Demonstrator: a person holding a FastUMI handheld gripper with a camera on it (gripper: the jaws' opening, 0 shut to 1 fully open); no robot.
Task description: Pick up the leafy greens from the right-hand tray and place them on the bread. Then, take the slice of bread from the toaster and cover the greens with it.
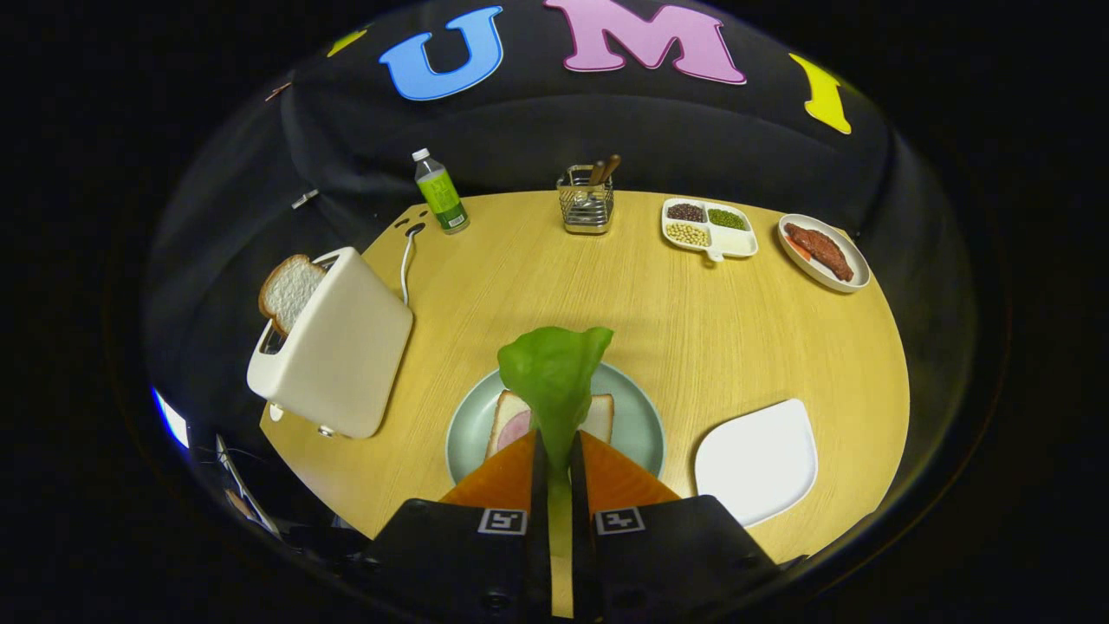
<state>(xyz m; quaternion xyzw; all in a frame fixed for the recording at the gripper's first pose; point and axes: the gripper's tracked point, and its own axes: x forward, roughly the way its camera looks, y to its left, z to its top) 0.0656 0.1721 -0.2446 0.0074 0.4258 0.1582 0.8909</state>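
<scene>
One bread slice (290, 290) waits in the toaster (333, 347), left. Centre: gripper (554, 451) pinches the leafy greens (553, 373) above the bread (598, 416) on its plate (637, 416); lowering before release should centre them. Right tray (758, 459) lies bare.

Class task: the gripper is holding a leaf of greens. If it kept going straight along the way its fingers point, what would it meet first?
The gripper, shut on the leafy greens, points at the bread on the green plate. The bread would probably be met first, though depth is hard to judge here.
</scene>
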